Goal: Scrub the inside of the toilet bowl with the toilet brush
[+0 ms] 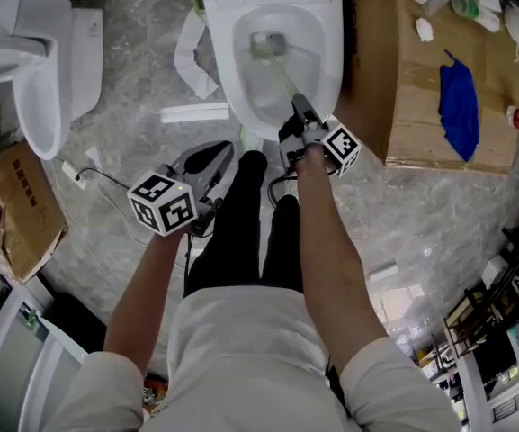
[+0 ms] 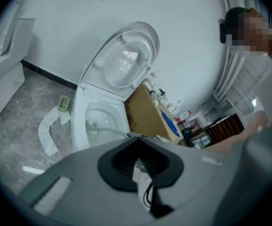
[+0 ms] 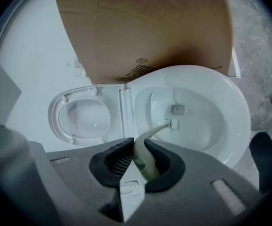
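Observation:
The white toilet [image 1: 331,70] stands with its lid [image 2: 126,62] up. My right gripper [image 1: 299,108] hovers over the near rim, shut on the pale green handle of the toilet brush [image 3: 145,161]. That handle runs down into the bowl [image 3: 211,121], and the brush head [image 3: 173,124] rests against the inner wall near the drain, as the head view also shows for the brush head [image 1: 268,45]. My left gripper [image 1: 212,158] hangs low to the left of the toilet, above the floor. Its jaws are shut with nothing between them, and the left gripper [image 2: 136,139] faces the bowl.
A cardboard box [image 1: 403,88] stands right of the toilet, carrying a blue cloth [image 1: 460,106] and bottles. A second toilet [image 1: 39,70] is at the far left, another box [image 1: 12,210] below it. White paper strips [image 1: 192,61] lie on the marble floor. The person's black-trousered legs [image 1: 241,232] stand before the bowl.

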A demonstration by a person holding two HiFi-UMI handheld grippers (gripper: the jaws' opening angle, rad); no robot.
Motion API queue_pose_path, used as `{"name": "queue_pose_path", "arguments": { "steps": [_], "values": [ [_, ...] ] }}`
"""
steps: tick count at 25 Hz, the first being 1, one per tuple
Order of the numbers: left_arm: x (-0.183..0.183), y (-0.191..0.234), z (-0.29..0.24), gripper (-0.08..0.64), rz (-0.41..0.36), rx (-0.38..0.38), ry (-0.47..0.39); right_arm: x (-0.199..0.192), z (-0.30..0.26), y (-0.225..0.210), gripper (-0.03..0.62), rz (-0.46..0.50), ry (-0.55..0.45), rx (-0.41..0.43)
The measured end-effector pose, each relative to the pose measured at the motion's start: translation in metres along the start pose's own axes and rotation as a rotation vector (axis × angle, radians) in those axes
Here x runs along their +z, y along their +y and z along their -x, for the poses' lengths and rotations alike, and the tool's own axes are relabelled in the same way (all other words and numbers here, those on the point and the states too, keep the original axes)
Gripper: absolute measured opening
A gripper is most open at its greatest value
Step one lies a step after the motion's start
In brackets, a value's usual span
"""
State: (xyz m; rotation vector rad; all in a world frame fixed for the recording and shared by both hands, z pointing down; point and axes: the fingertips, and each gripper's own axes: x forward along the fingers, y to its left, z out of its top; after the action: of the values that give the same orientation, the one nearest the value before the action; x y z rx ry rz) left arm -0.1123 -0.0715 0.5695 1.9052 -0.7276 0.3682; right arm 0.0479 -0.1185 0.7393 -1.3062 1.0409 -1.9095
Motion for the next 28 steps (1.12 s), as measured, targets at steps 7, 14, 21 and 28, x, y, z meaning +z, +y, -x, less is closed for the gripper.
{"name": "queue_pose_path", "arguments": {
  "steps": [7,14,21,28],
  "values": [
    [-0.007,-0.011,-0.005,-0.006,-0.005,-0.014,-0.008,-0.002,0.047,-0.041,0.06,0.066,0.024,-0.136],
    [-0.02,-0.019,-0.01,-0.008,0.01,-0.029,-0.016,0.032,0.062,-0.029,0.061,0.383,0.159,-0.211],
    [-0.03,-0.015,-0.008,-0.006,0.027,-0.027,-0.027,0.034,0.028,0.0,0.061,0.831,0.409,-0.303],
    [-0.03,-0.002,0.002,-0.006,0.039,-0.01,-0.039,0.044,-0.019,0.034,0.061,0.989,0.456,-0.304]
  ]
}}
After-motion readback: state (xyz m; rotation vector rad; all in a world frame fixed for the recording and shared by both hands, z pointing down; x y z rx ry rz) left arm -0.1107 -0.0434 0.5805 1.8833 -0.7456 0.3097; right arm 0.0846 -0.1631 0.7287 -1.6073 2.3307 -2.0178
